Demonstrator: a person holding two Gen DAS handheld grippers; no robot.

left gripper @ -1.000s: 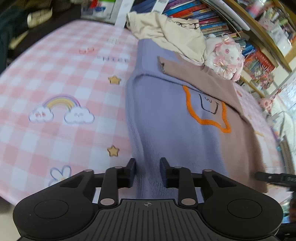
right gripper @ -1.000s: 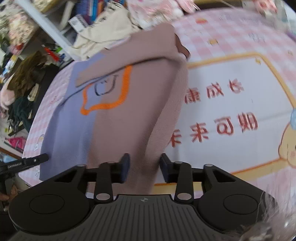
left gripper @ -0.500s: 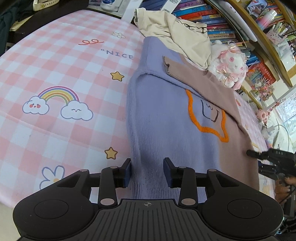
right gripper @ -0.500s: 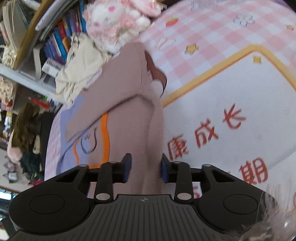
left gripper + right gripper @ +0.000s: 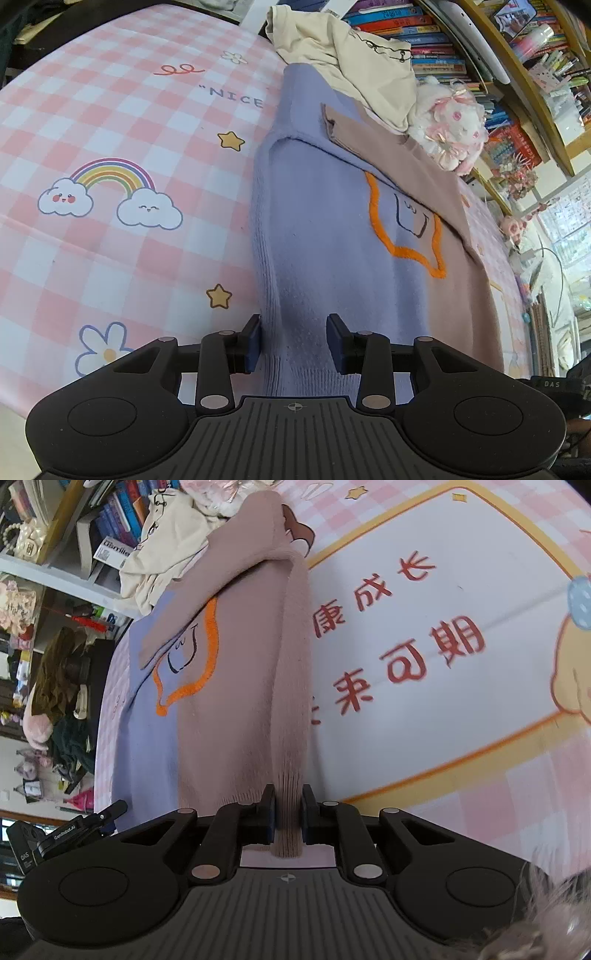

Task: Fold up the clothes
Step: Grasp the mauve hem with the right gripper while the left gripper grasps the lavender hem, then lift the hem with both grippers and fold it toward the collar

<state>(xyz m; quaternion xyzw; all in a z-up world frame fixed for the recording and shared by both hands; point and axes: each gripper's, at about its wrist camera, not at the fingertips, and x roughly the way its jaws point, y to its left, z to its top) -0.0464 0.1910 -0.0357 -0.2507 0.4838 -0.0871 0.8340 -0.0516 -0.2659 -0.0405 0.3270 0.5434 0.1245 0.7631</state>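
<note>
While the left claw (image 5: 293, 341) sits at the near hem of the sweater (image 5: 332, 240), its jaws stand partly apart with the lilac ribbed edge lying between them, and neither pad visibly presses the knit, so nothing is gripped on this side yet. From this view the sweater lies flat along the tabletop (image 5: 110, 229), lilac on one half and mauve on the other, sleeves folded in over the chest. A cream garment (image 5: 351, 48) overlaps its far collar end, with a plush toy (image 5: 448, 129) just beside it; lifting the hem towards the collar could drag either along. To the left, the checked cloth offers open room. In the right wrist view, the right claw (image 5: 288, 818) has just been closing and now pinches the mauve corner of the hem, the ribbing bunched between nearly shut pads. Only a narrow bit of rib is caught, so it may slip out if pulled hard. With one corner held and the other loose, raising the right side alone would skew the fold. Right of the sweater, the printed cloth is bare as far as the frame shows; the tabletop's near edge lies close under both claws.
</note>
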